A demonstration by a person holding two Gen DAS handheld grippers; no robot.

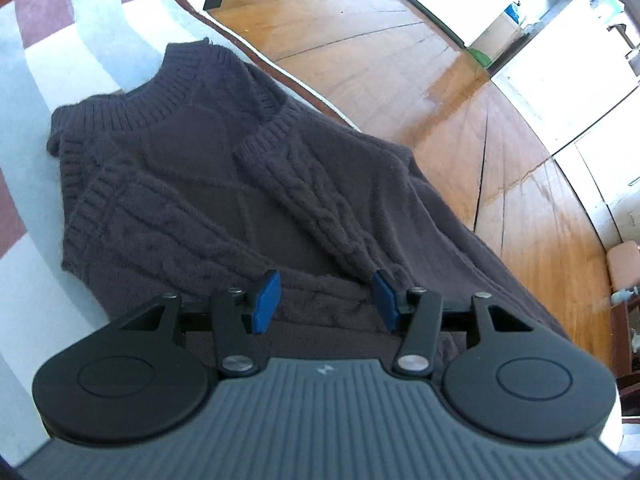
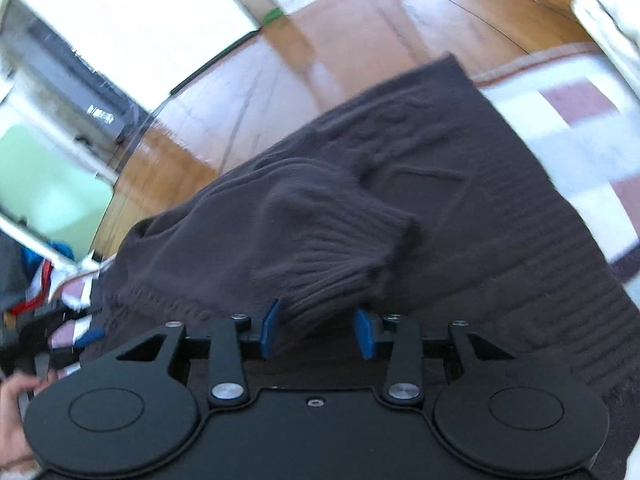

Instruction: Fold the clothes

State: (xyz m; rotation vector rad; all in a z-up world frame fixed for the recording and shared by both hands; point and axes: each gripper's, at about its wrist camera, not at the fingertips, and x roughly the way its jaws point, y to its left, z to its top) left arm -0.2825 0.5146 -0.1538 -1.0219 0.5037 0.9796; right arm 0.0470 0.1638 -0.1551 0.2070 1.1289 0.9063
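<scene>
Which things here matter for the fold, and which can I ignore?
For the job:
- sweater, spread on the checked blanket, both sleeves laid across its body
- left hand-held gripper, open above the sweater
- right hand-held gripper, open by a ribbed cuff

Lying about:
- wooden floor
- cardboard box
- stool

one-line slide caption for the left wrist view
Left gripper open over a dark cable-knit sweater with sleeves folded in, on a checked cloth.
</scene>
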